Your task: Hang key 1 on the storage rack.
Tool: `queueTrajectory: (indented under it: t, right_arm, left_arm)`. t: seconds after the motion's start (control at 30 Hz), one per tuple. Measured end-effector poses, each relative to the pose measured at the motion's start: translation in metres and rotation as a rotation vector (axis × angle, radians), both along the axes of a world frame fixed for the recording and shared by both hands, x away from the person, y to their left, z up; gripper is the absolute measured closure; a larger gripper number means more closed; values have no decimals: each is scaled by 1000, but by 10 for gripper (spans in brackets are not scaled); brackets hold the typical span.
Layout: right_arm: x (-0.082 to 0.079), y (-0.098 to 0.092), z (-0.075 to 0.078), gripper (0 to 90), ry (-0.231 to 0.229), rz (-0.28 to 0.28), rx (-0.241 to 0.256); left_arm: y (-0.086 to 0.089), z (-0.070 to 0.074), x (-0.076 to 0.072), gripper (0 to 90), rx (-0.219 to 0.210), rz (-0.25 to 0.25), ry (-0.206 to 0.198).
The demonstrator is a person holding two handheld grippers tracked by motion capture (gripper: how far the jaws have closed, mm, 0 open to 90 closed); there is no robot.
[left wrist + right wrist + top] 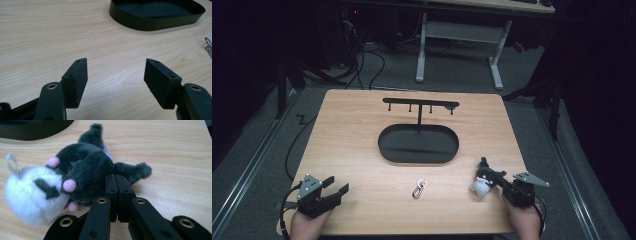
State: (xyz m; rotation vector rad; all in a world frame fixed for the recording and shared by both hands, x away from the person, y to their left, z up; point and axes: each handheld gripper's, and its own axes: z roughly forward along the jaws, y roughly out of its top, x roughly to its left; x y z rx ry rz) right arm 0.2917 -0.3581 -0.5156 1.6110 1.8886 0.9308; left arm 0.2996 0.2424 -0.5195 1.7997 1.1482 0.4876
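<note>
Right gripper [116, 178] has its jaws pressed together, tips touching the plush toy [75, 177] but pinching nothing. That toy lies on the bench [362, 140], near the black tray [418, 144], on the tray's right. It looks soft, light and squashy, so it should not break. Its dark fuzzy body seems a good spot to pinch. Left gripper [116, 75] is spread wide and empty.
</note>
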Motion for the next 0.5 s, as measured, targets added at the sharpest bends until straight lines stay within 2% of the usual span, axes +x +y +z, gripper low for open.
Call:
queueTrajectory:
  t: [0.13, 0.33, 0.5]
  right_arm:
    - [9, 1, 0, 895, -4, 25, -19]
    - [25, 7, 1, 900, -9, 69, -8]
    - [32, 13, 1, 900, -14, 98, -20]
  left_arm:
    - [5, -1, -5, 361, 2, 18, 2]
    - [11, -2, -14, 360, 10, 28, 7]
    - [14, -1, -19, 359, 9, 40, -1]
